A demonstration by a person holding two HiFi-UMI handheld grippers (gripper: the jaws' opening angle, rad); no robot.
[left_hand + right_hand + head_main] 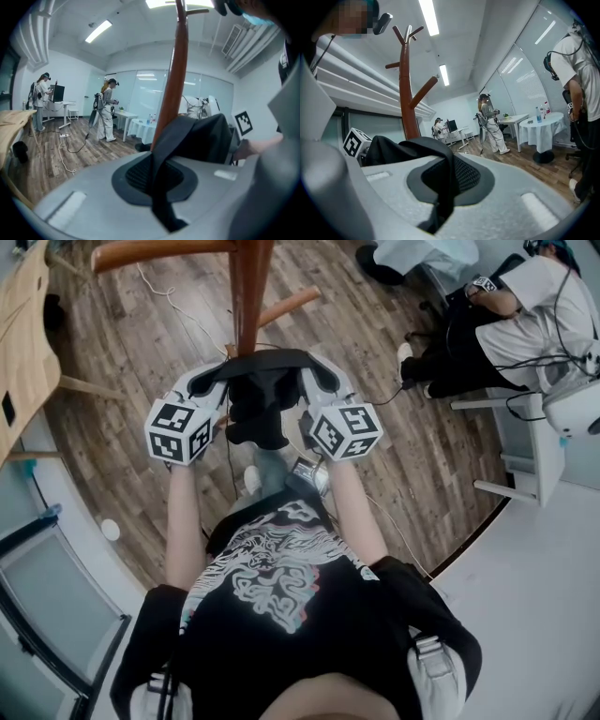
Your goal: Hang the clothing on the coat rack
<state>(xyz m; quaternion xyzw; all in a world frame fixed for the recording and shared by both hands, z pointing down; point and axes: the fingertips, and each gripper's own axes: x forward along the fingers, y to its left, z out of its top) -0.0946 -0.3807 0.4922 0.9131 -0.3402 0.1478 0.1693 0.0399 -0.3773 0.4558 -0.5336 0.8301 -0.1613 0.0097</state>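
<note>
- Closest to the camera is the person's black printed T-shirt [281,606].
- The left gripper [157,180] has its jaws pinched tight on a fold of the black garment [260,399].
- Same deal with the right gripper [440,187], clamped down on the other end of it.
- The garment sags between the two, just in front of the wooden coat rack [247,292] pole, and it isn't on a peg yet.

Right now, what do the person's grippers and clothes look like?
The left gripper and right gripper are smooth pale grey shells with black ribbed pads inside the jaws. Each carries a white cube printed with black square markers. The person wears a short-sleeved black T-shirt with a pale swirling print.
</note>
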